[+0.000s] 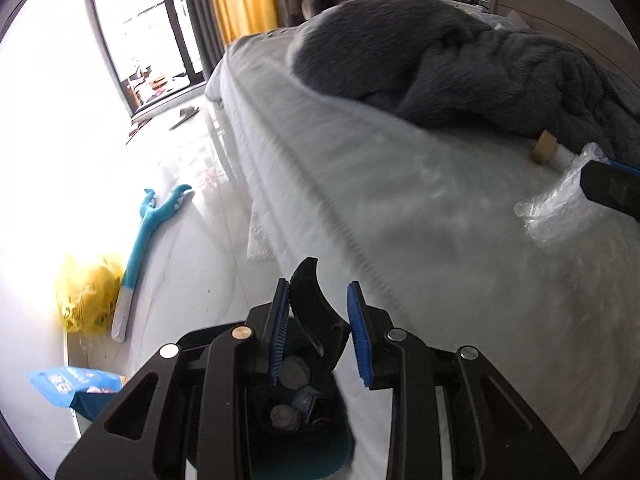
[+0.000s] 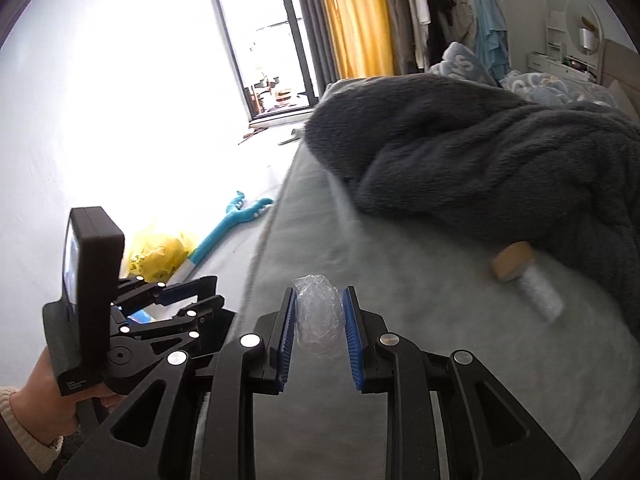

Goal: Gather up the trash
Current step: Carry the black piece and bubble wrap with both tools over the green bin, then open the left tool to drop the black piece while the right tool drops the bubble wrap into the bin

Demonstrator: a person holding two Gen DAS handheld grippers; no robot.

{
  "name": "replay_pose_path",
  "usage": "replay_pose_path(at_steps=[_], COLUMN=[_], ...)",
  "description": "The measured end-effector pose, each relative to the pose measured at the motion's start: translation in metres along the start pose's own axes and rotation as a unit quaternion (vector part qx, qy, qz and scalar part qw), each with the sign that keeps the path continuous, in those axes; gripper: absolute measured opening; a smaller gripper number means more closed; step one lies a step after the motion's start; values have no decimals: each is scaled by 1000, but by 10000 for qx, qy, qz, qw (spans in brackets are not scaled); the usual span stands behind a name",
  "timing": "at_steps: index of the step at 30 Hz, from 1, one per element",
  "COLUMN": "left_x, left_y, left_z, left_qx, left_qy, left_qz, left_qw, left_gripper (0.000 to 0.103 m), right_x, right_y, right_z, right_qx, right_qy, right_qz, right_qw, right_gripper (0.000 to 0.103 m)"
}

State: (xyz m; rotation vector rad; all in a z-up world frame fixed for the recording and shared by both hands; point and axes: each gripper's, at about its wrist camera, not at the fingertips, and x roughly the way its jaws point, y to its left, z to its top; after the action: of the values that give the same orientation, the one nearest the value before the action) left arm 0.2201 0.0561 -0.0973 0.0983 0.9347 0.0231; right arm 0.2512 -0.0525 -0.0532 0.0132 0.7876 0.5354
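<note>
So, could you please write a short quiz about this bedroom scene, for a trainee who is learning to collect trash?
1. True or false: the right hand-held gripper is empty.
2. What colour is the plastic bag on the floor by the wall?
3. Where does the cardboard roll lie? A: on the bed, at the edge of the grey blanket. B: on the floor. C: between the gripper's pads.

Key: 1 false, it is shut on crumpled clear plastic. 2 yellow. 3 A.
</note>
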Motion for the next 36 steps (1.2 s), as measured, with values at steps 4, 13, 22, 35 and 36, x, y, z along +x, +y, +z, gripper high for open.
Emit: replay_pose_path(at_steps=[4, 13, 22, 35, 36], left_x=[5, 38, 72, 97, 98], left_y=[21, 59, 88, 121, 124], left_z=[-12, -46, -83, -127, -129], left_qx=[-111, -286, -391, -637, -652], left_qy=[144, 690, 1300, 2079, 2112], left_qz=[21, 30, 63, -225, -226], left_qw=[9998, 9972, 9907, 9758, 9750], left_gripper=[32, 32, 32, 40, 42], right_x=[7, 28, 53, 94, 98], right_y=[22, 58, 90, 132, 136], right_z=[3, 1, -1, -7, -8], right_qx=[-67, -186, -305, -451, -452], right_qy=[28, 201, 409, 821, 854], right_qz=[104, 259, 438, 571, 583], right_qw=[9999, 9993, 9977, 9940, 9936], right_gripper=[24, 24, 24, 24, 24])
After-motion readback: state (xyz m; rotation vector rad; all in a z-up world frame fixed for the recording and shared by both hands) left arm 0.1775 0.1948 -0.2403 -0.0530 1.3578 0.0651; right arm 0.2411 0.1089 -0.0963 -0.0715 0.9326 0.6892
